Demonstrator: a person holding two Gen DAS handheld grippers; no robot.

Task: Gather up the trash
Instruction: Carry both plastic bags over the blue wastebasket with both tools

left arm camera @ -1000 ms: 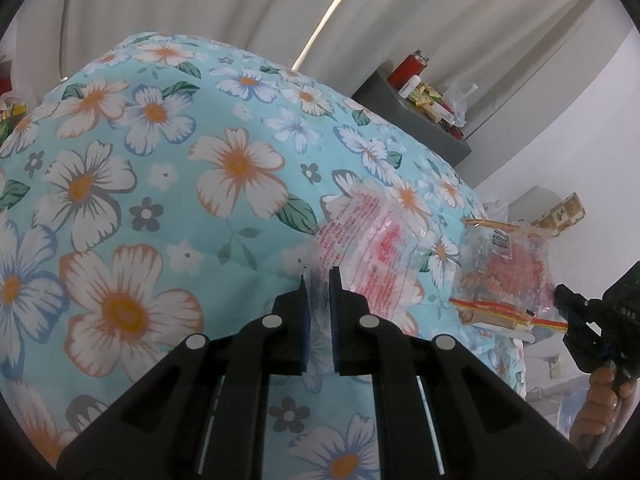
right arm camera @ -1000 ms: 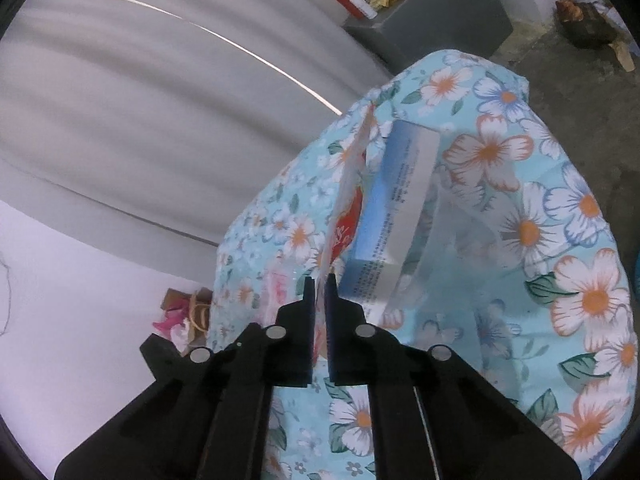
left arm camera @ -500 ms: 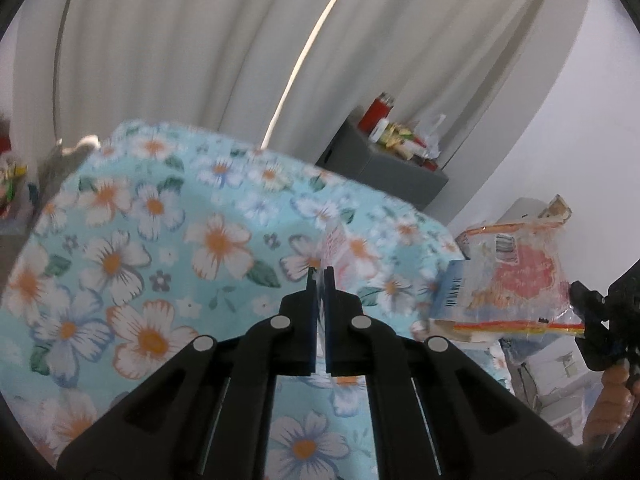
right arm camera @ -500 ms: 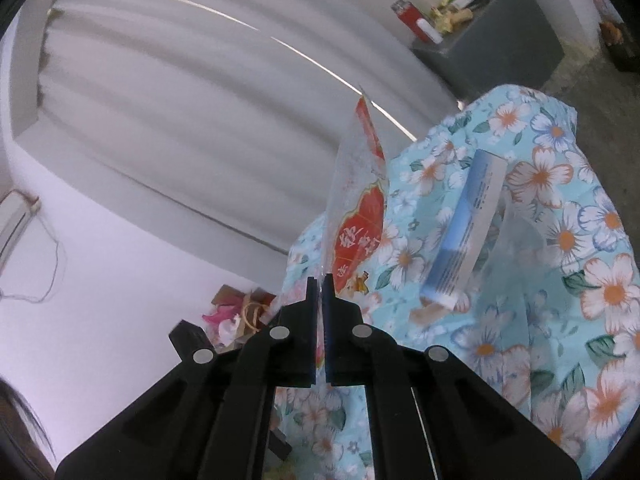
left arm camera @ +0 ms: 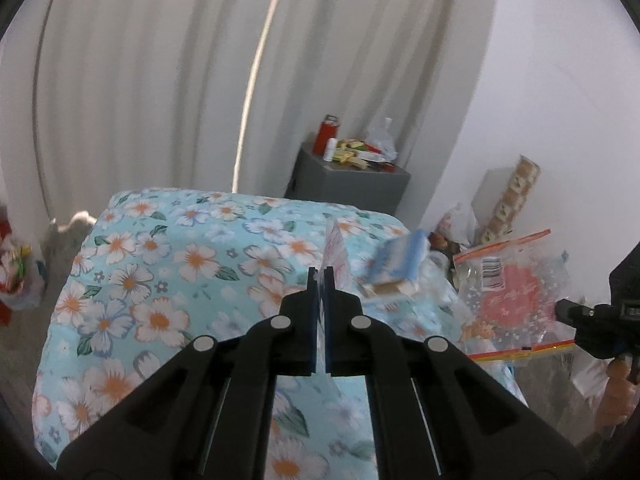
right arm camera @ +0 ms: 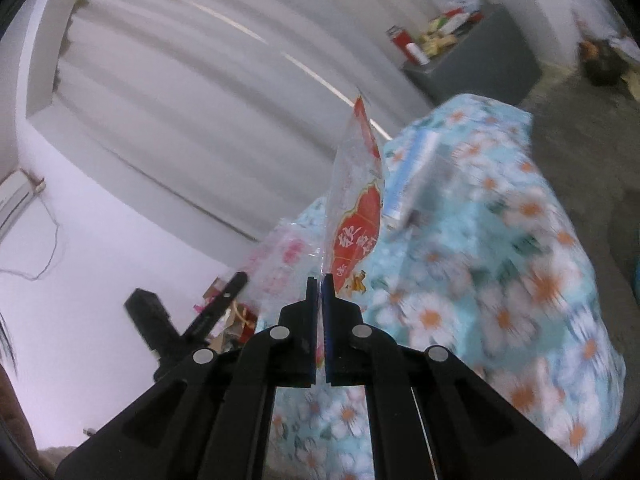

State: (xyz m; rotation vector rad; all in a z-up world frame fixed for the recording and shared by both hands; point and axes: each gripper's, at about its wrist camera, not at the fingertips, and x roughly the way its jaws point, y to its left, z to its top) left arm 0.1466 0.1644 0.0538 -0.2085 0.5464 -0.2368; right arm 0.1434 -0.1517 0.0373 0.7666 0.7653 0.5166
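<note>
My left claw (left arm camera: 320, 276) is pressed together on the edge of a thin pink-printed wrapper (left arm camera: 335, 258), which stands edge-on above the flowered bedspread (left arm camera: 168, 280). My right claw (right arm camera: 319, 282) is also clamped, pinching a clear bag with a red label (right arm camera: 358, 208) that rises upright from its tips. From the left wrist view I see that bag off to the right, held clear of the bed. A blue and white carton (left arm camera: 396, 266) sits between the two pieces of trash; I cannot tell what bears it. Far behind, a grey cabinet (left arm camera: 352, 184) carries a red bottle (left arm camera: 326, 134) and clutter.
</note>
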